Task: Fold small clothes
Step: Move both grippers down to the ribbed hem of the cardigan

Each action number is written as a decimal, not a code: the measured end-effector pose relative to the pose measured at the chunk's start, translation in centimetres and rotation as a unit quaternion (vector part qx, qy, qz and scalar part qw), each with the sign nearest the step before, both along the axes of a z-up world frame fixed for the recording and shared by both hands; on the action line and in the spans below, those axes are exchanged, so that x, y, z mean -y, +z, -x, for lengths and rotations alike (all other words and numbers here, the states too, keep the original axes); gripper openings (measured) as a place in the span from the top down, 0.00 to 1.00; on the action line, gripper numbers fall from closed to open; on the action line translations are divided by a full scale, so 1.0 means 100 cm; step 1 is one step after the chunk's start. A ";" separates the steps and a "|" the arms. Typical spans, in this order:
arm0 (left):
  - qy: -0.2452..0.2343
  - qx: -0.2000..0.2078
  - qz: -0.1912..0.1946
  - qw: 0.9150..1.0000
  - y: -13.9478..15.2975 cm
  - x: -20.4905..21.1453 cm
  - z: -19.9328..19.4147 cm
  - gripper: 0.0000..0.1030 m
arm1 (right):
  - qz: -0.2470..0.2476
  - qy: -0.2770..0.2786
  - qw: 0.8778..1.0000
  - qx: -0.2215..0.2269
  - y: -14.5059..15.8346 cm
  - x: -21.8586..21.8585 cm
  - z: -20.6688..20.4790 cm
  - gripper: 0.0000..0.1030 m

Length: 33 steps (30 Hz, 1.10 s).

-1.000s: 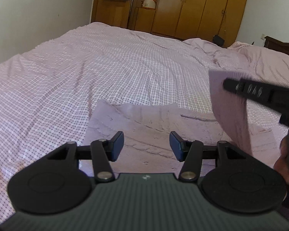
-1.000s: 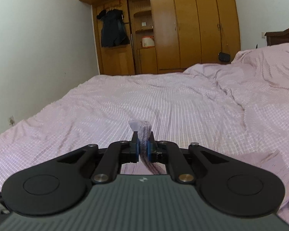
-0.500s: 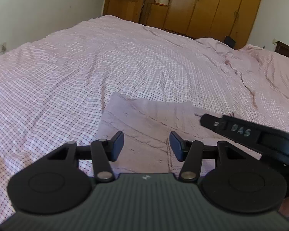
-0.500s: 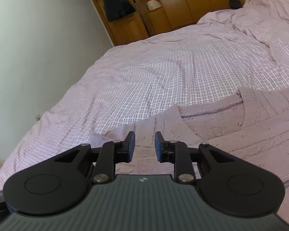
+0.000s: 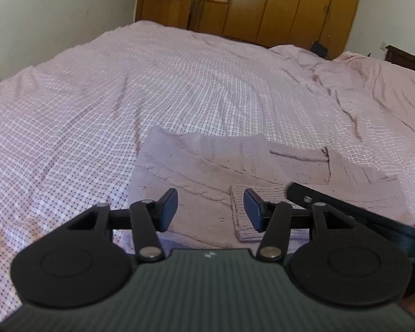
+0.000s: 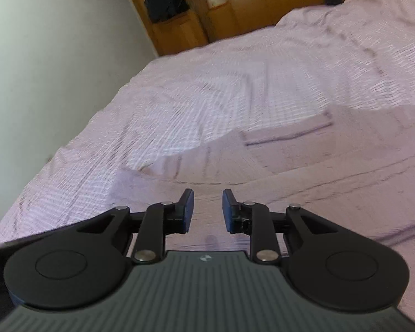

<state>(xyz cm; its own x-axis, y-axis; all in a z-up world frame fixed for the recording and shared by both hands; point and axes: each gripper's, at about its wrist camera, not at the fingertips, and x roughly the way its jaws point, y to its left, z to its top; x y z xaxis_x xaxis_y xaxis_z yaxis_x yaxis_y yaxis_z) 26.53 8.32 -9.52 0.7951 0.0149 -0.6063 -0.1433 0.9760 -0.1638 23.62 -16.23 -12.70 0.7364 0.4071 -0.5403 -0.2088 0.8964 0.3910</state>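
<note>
Sweater (image 5: 207,171) lies on bed (image 5: 179,83), blurred in right view; near edge hidden behind left gripper (image 5: 210,210).

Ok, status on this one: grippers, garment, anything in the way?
Left gripper open, empty, over the sweater. Right gripper open, empty. Sweater flat on the bed, sleeve cuff folded onto it. Nothing in the way.

Left gripper (image 5: 210,206): fingers (image 5: 168,204) spread wide, nothing between them, hovering over a mauve knit garment (image 5: 207,166) lying flat on the bed (image 5: 124,83). A ribbed cuff (image 5: 239,213) lies folded onto the garment just beside the right-hand finger. Right gripper (image 5: 345,210) enters from 4 o'clock as a dark bar, low over the knit; its spread cannot be judged. Wooden wardrobe (image 5: 276,2) at 12 o'clock.
</note>
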 end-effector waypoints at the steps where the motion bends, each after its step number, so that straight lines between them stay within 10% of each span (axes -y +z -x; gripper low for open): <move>1: 0.000 -0.002 -0.005 1.000 -0.002 0.000 0.002 0.45 | 0.001 -0.004 1.000 -0.003 -0.002 0.005 0.004 0.72; 10: -0.006 -0.021 0.023 1.000 -0.006 -0.029 0.069 0.42 | 0.045 0.045 0.996 0.067 -0.012 0.093 0.110 0.72; 21: -0.022 -0.030 0.002 0.999 -0.008 -0.022 0.158 0.33 | -0.032 -0.079 0.995 -0.051 -0.043 0.236 0.192 0.72; 33: -0.038 -0.051 0.087 0.994 -0.035 -0.038 0.192 0.33 | -0.060 -0.076 0.995 -0.012 -0.041 0.274 0.253 0.72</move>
<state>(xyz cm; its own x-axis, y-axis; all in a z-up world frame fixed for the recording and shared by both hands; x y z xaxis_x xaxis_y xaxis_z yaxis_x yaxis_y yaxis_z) 7.29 12.12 -13.00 0.7246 -0.1546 -0.6716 -0.0949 0.9429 -0.3193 -1.65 -43.64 -16.83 0.7825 0.3540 -0.5122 -0.0632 0.8635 0.5003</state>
